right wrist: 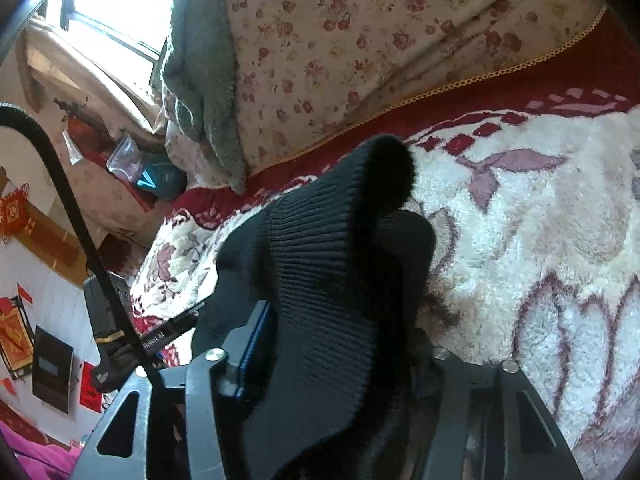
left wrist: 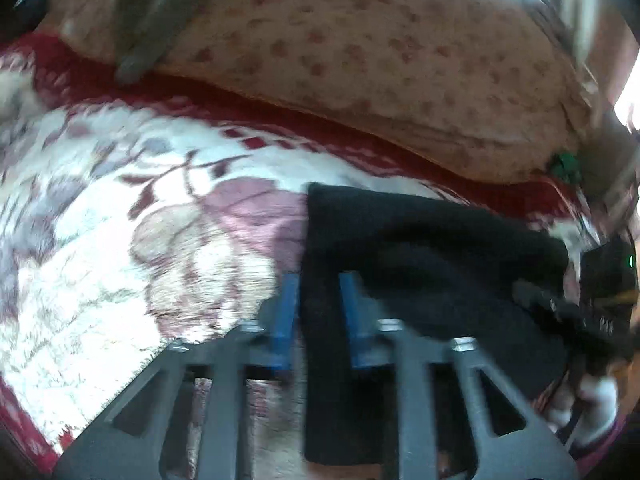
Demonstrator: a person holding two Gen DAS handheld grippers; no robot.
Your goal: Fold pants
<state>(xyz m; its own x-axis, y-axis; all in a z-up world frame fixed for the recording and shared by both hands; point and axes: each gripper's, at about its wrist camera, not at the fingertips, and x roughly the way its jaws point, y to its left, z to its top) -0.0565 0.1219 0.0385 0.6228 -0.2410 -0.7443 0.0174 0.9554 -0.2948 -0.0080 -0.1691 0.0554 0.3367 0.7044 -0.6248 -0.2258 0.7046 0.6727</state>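
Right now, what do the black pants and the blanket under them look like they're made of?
Black pants: seemingly a matte knit, with fine parallel ribs on the band held in the right gripper. Blanket: plush, long-pile fleece by its shaggy fibres, white with mauve flowers and a red border; exact fibre unclear.

Black ribbed pants point(right wrist: 320, 264); white-and-red floral blanket point(right wrist: 540, 232); rose-print cream quilt point(right wrist: 340, 40).
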